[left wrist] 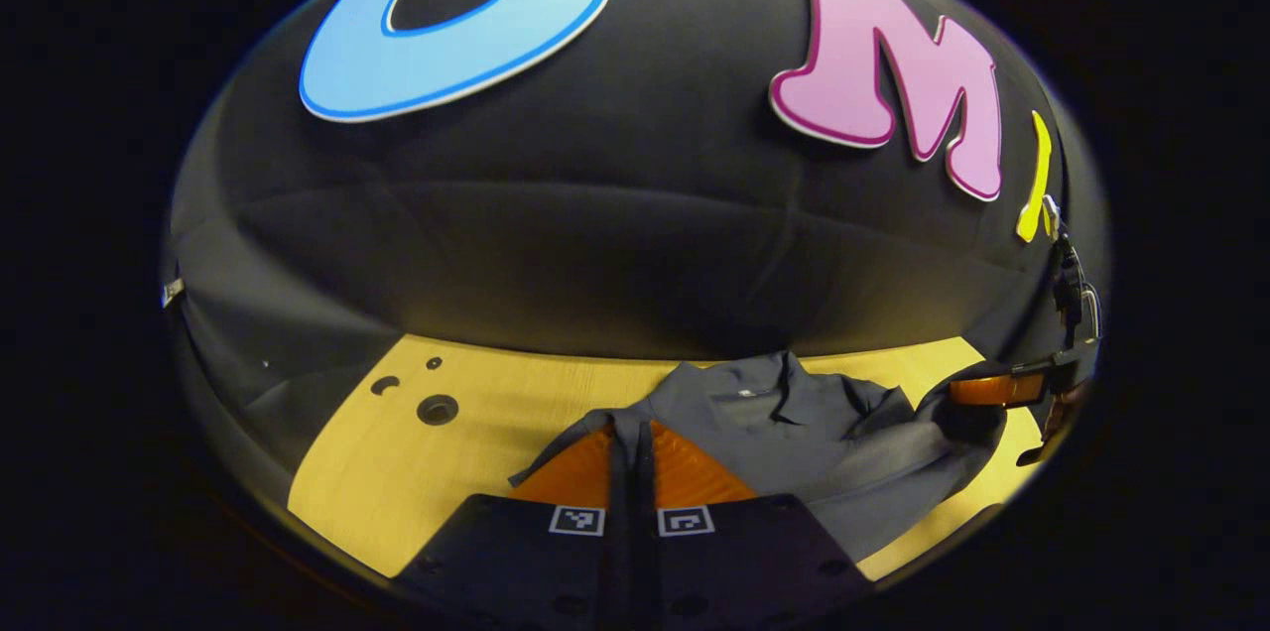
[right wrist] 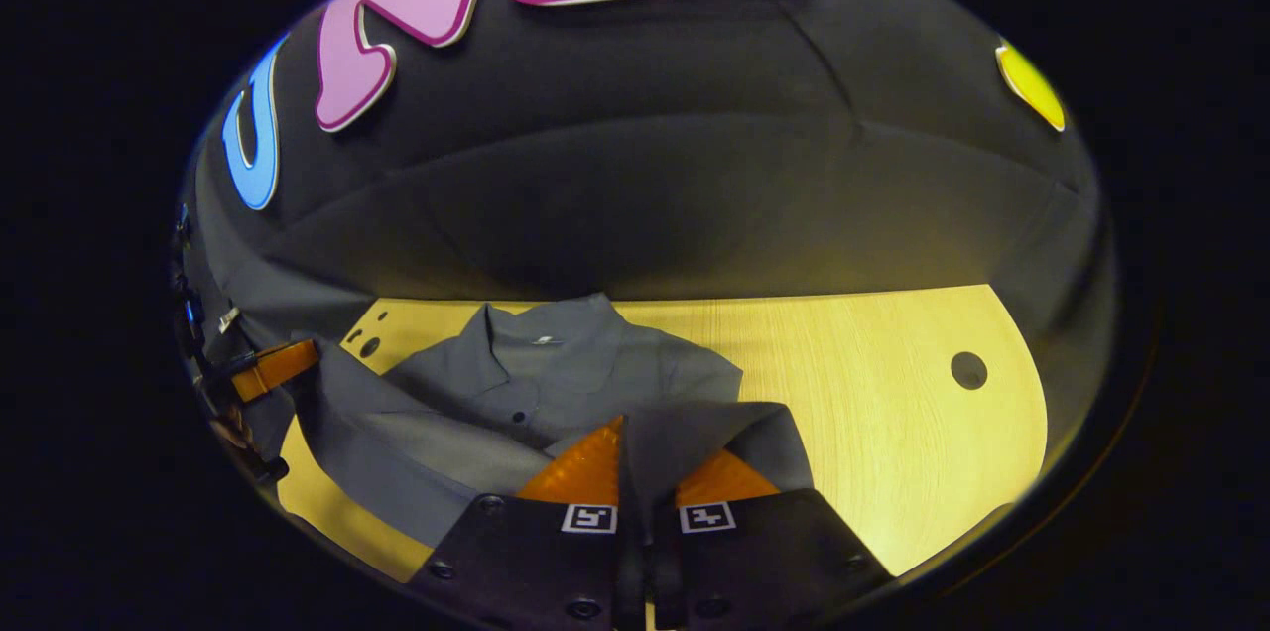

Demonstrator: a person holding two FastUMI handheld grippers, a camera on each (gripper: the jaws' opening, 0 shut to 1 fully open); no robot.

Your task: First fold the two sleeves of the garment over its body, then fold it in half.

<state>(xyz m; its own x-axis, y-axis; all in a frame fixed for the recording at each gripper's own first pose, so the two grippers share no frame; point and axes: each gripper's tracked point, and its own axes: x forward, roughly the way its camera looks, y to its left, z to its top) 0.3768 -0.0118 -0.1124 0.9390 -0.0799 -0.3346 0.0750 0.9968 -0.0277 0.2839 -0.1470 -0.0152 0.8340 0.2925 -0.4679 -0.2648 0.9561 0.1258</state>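
A grey collared shirt lies on the wooden table, its collar toward the far wall. My left gripper is shut on a lifted fold of the shirt's cloth, which runs between its fingers. In the right gripper view the same shirt spreads at centre left, buttons facing up. My right gripper is shut on another raised edge of the grey cloth that drapes over its fingers. Each view catches the other gripper at the frame's side: the right one and the left one, both at the shirt's edges.
The table has round holes at its left side and one hole on the right. Bare wood stretches right of the shirt in the right gripper view. The booth's black cloth wall rises behind the table's far edge.
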